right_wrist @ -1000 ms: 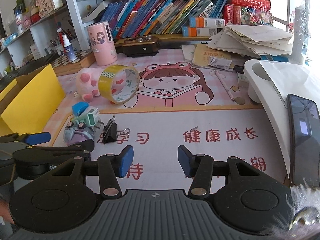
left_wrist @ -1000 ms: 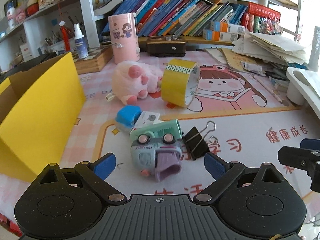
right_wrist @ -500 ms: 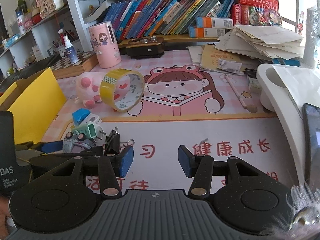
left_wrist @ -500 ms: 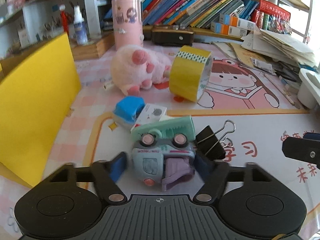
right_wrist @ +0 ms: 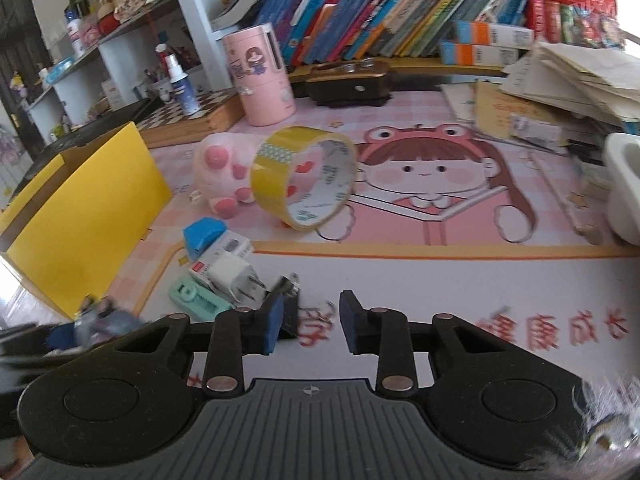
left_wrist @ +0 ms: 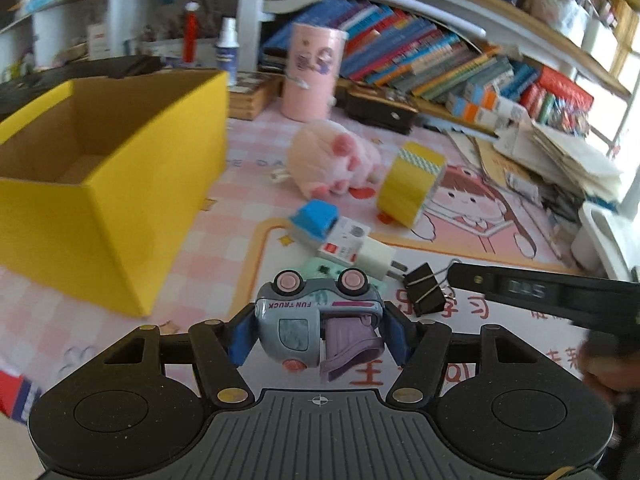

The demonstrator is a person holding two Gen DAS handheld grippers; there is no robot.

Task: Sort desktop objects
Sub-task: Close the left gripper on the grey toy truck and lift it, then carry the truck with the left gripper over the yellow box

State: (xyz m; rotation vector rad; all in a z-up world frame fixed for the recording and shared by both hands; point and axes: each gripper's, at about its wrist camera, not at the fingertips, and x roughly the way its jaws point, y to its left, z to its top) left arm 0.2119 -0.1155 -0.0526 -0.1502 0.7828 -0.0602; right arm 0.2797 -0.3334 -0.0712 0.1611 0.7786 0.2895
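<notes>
My left gripper [left_wrist: 318, 338] is shut on a grey-blue toy truck [left_wrist: 316, 328] and holds it above the desk mat. The open yellow box [left_wrist: 108, 184] stands to its left. On the mat lie a white charger plug [right_wrist: 232, 274], a blue stapler-like block [right_wrist: 202, 236], a mint comb [right_wrist: 198, 300], a black binder clip [left_wrist: 424, 292], a yellow tape roll [right_wrist: 304, 182] and a pink plush paw [right_wrist: 218, 172]. My right gripper [right_wrist: 308, 322] is open and empty, low over the mat, its left finger just in front of the binder clip.
A pink cylinder holder [right_wrist: 260, 76], a dark case [right_wrist: 348, 84] and rows of books [right_wrist: 380, 12] line the back. A paper pile [right_wrist: 568, 80] and a white tray [right_wrist: 624, 184] sit at the right. A wooden checkered board [right_wrist: 188, 116] is behind the box.
My left gripper closed on the toy truck and lifted it off the mat, uncovering the comb and plug. My right gripper moved forward and left toward the binder clip.
</notes>
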